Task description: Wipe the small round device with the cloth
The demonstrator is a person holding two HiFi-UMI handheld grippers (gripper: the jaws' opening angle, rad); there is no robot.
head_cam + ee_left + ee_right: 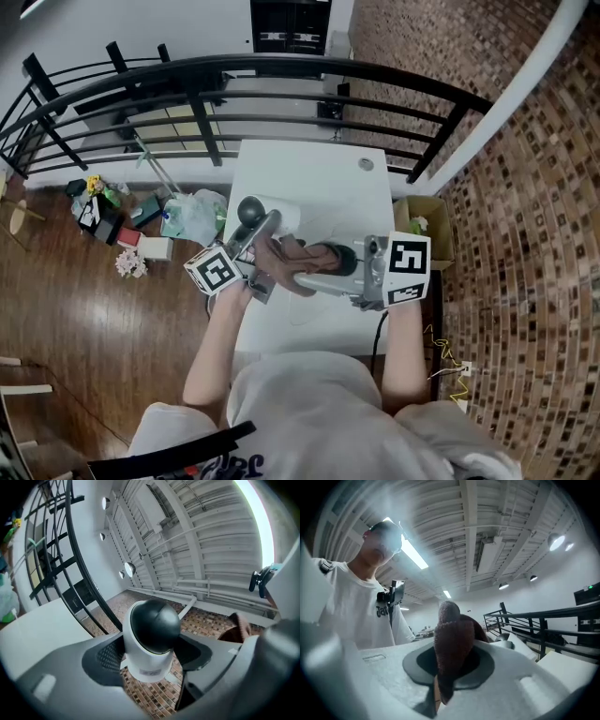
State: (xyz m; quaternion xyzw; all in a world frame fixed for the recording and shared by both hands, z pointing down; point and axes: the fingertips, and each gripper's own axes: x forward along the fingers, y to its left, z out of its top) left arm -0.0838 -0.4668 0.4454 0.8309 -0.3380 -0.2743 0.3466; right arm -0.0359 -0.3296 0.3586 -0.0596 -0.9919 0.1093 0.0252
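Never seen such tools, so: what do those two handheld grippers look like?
Both the left gripper and right gripper have grey bodies, fingers with black pads and a cube of black-and-white square markers. The person wears a white T-shirt.

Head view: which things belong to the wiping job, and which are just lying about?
Job: small round device, held by the left gripper; brown cloth, held by the right gripper.
Lying about: plastic bag, pink flowers and cardboard box on the floor beside the table.

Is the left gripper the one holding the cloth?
No, the left gripper is clamped on the small round device, while the brown cloth is pinched in the right gripper.
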